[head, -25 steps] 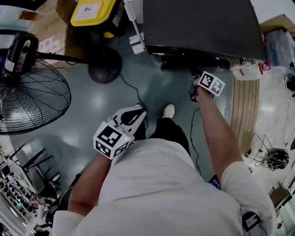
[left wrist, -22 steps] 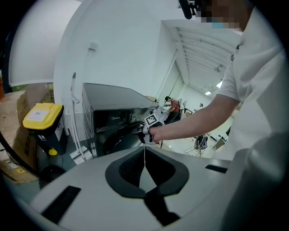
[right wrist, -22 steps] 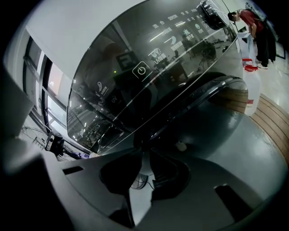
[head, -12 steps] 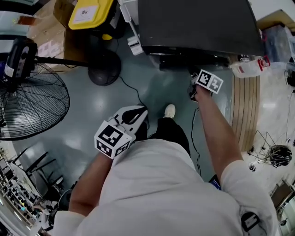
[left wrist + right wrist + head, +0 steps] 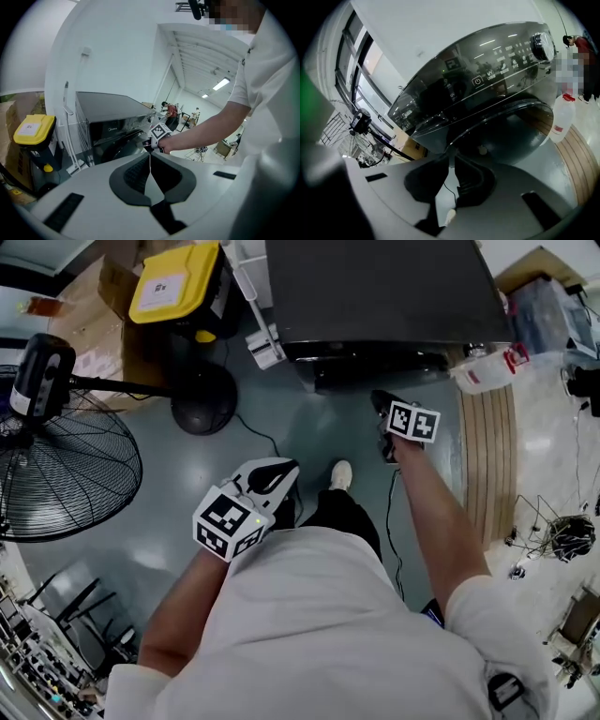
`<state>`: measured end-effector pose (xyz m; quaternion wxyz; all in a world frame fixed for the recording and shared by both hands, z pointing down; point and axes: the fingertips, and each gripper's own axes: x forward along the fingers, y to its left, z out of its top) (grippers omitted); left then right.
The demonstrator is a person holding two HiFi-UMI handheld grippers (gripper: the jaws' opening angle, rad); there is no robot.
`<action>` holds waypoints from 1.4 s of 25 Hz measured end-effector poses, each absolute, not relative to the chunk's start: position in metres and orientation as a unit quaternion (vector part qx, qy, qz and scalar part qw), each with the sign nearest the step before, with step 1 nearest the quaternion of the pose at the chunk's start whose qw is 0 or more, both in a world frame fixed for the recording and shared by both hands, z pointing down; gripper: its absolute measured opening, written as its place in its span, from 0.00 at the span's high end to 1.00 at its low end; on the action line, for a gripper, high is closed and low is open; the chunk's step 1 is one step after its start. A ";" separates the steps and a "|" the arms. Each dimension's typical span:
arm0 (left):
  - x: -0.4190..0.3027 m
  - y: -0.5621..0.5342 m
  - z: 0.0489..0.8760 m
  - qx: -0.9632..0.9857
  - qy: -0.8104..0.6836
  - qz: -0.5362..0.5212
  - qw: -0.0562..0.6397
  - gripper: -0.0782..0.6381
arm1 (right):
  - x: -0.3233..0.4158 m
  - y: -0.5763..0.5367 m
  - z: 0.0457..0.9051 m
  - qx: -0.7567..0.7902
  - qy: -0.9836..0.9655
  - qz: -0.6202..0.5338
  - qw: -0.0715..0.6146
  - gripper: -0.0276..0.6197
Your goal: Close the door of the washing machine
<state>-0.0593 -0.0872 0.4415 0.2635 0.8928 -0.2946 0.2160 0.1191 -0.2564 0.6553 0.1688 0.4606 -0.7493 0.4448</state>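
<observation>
The dark washing machine [image 5: 375,287] stands at the top of the head view. In the right gripper view its round glass door [image 5: 506,136] lies back against the front, below the control panel [image 5: 501,65]; I cannot tell whether it is latched. My right gripper [image 5: 379,401] hovers just in front of the door, apart from it. The jaws of my right gripper [image 5: 450,159] are closing to a narrow slit with nothing between them. My left gripper [image 5: 289,468] stays close to my body, pointing at the machine. In its own view my left gripper [image 5: 150,159] is shut and empty.
A standing fan [image 5: 56,456] fills the left side, its base [image 5: 197,395] near the machine. A yellow-lidded bin [image 5: 173,282] sits at the machine's left. A plastic jug [image 5: 483,371] and a wooden platform [image 5: 489,456] lie at the right. A cable [image 5: 267,442] crosses the floor by my shoe [image 5: 342,474].
My right gripper has drawn back from the machine's front, shifting left and rolling. The left gripper has stayed where it was.
</observation>
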 end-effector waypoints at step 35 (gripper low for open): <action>-0.147 -0.035 0.410 0.937 -0.169 0.190 0.241 0.86 | 0.010 -0.013 0.453 0.473 -0.805 0.289 0.212 0.94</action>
